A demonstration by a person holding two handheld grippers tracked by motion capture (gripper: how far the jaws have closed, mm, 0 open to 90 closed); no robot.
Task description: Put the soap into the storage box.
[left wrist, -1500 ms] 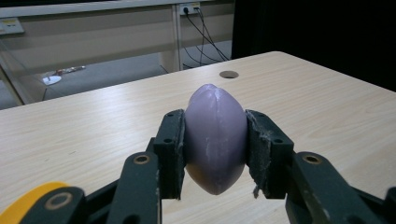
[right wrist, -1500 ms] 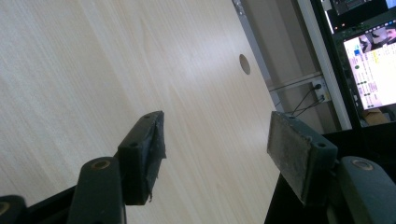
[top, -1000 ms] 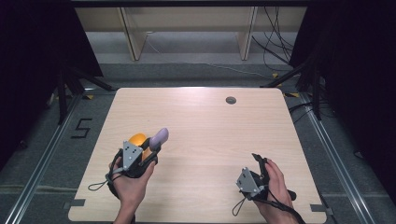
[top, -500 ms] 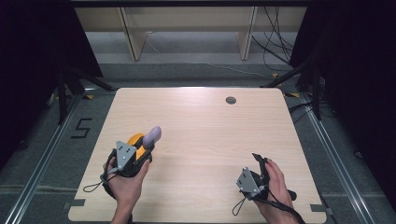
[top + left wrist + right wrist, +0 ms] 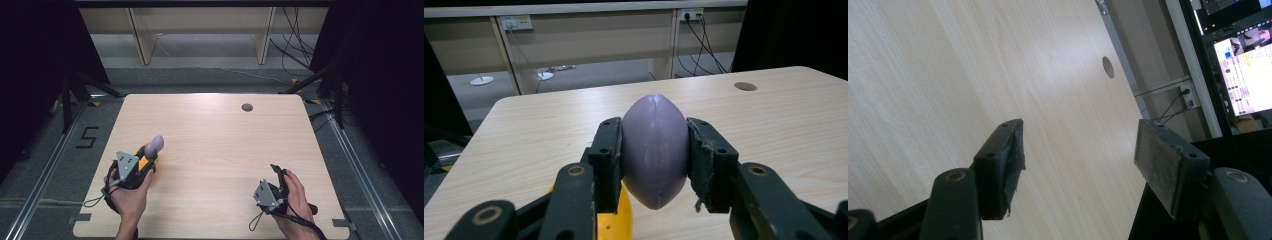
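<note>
A purple egg-shaped object sits between the two black jaws of my left gripper, and both pads press on its sides. In the high view the same purple object sticks out ahead of the left gripper near the table's front left. A yellow-orange object lies just under the left jaw, seen as an orange patch beside the gripper. My right gripper stands open with nothing between its pads, held tilted over the bare wood at the front right.
The light wooden table has a round cable hole near its far edge. Shelf legs and cables stand on the floor behind. A lit monitor shows beyond the table's edge in the right gripper view.
The left hand with the purple object has drifted slightly toward the near left of the table. The right hand has stayed put.
</note>
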